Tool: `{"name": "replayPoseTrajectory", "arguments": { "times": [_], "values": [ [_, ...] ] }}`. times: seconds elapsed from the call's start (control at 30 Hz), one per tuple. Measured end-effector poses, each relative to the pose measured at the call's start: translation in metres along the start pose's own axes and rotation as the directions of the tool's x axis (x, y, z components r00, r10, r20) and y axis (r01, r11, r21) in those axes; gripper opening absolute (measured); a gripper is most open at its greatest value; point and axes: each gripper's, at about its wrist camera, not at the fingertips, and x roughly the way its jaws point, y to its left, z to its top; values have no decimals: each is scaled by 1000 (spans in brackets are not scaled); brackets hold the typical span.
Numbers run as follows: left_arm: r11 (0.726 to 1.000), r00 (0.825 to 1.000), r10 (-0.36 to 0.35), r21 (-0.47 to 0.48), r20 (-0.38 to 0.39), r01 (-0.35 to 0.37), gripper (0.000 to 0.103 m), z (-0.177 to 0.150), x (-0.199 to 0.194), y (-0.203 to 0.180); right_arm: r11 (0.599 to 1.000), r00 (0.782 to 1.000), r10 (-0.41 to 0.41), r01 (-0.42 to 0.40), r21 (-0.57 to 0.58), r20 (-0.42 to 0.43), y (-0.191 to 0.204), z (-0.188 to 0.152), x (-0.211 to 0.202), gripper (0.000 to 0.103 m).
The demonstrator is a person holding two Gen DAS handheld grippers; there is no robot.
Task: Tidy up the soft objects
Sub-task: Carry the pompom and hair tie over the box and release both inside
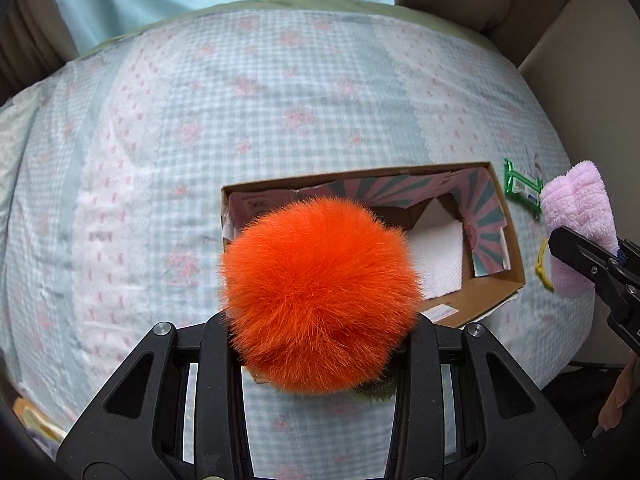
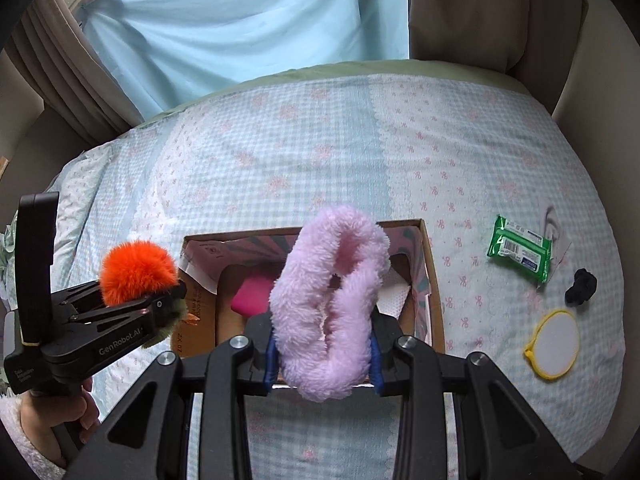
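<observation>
An open cardboard box (image 1: 514, 256) lies on the bed; it also shows in the right wrist view (image 2: 436, 292). My left gripper (image 1: 320, 344) is shut on an orange fluffy pom-pom toy (image 1: 320, 292) with an olive-green part under it, held above the box's near left side. In the right wrist view the left gripper (image 2: 176, 300) holds the pom-pom (image 2: 136, 266) at the box's left edge. My right gripper (image 2: 322, 356) is shut on a pink fluffy band (image 2: 332, 300), held over the box's front. A magenta soft object (image 2: 250, 296) lies inside the box.
The bed has a blue checked quilt (image 2: 280, 160). To the right of the box lie a green tissue pack (image 2: 520, 248), a black scrunchie (image 2: 581, 286) and a round yellow-rimmed mirror (image 2: 554, 344). White paper (image 1: 438, 260) lies in the box. A light blue curtain (image 2: 240, 20) hangs behind.
</observation>
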Motion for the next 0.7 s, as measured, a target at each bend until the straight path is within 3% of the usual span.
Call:
{"name": "replayPoseTrajectory", "arguments": {
  "times": [0.2,0.37,0.63,0.7],
  "values": [
    [1000,992,2,-3,-130,-3,31,-13,62,8,1000,995,-5,8,29,-101,-9,-7,55,32],
    [999,971,40,33,-235,-33,31,-20,100,1,999,987,2,4,35,-164,-15,-1,83,32],
    [987,965,84,152,-247,-47,31,-10,115,-21,999,973,14,-4,45,-230,-23,18,114,32],
    [984,965,87,174,-246,-44,36,-7,117,-25,999,973,18,-7,50,-228,-25,20,117,35]
  ]
}}
